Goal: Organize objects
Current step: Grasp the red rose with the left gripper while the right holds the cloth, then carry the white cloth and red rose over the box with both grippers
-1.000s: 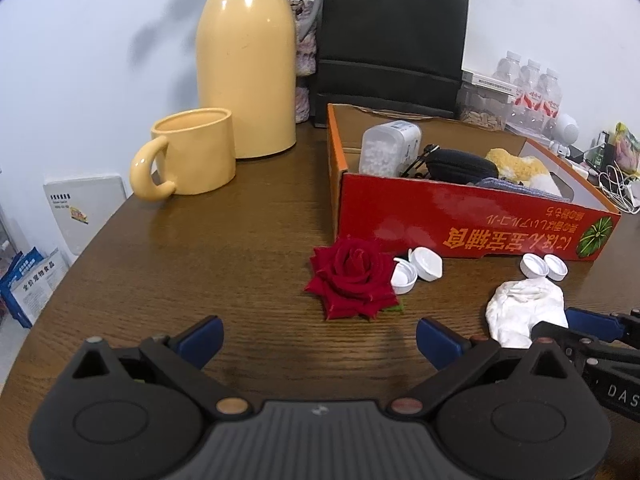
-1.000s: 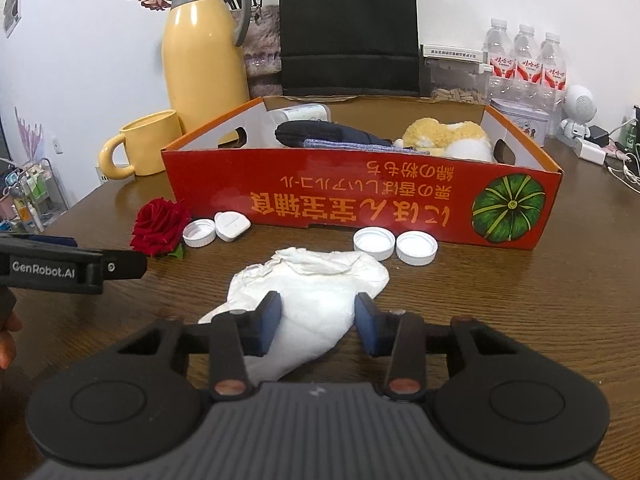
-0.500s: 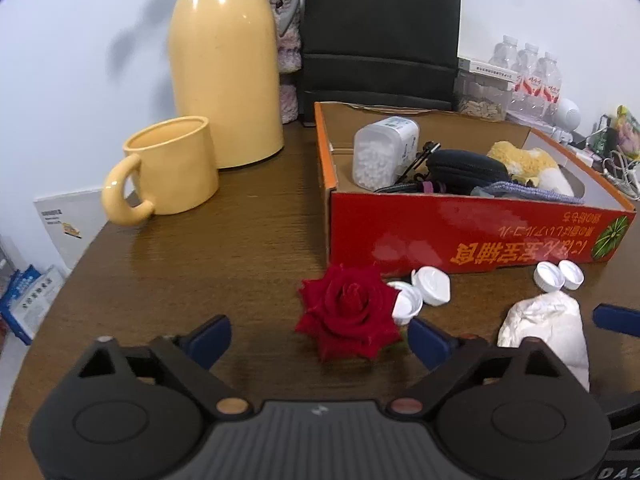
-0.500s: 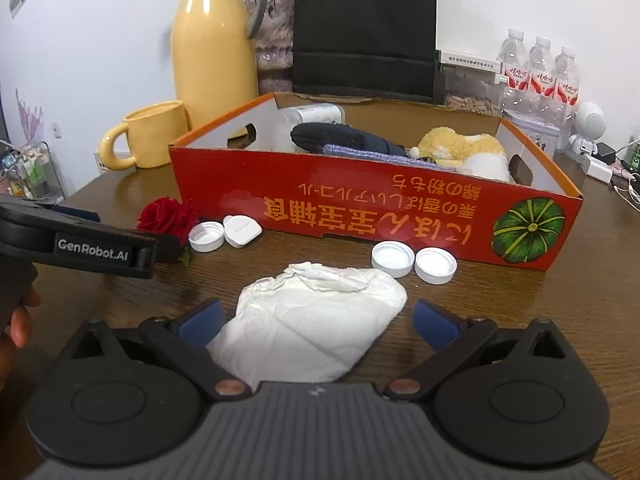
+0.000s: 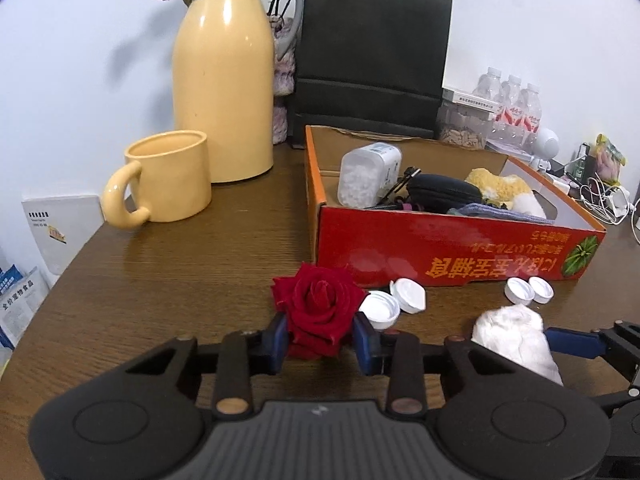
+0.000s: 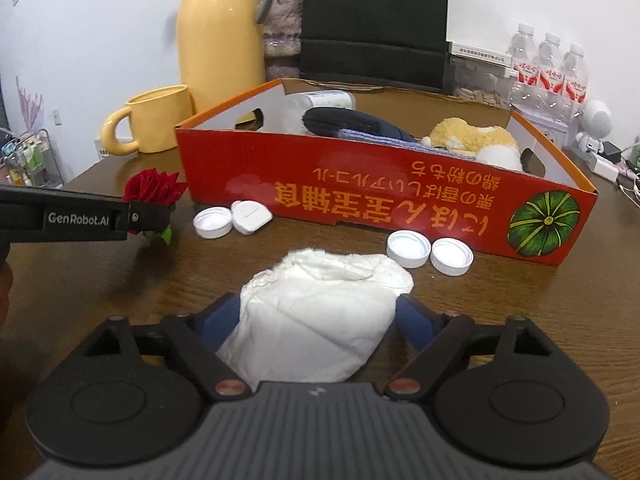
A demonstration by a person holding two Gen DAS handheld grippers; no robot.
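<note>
While my left tongs (image 5: 320,342) close, pinching the red fabric rose (image 5: 318,306) | right tongs (image 6: 318,322) closing round crumpled white tissue wad (image 6: 320,320), spread, pads not clearly pressing | risk: soft petals crush or slip.

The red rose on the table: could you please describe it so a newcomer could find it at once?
Start at the long red cardboard box on the brown table. Off its left front corner lies the rose, beside white bottle caps. It is the only deep red flower there.

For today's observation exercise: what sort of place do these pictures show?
Probably an office or home workroom, not a kitchen: a wooden table against a white wall, holding a thermos and mug, with bottled water and chargers behind.
</note>
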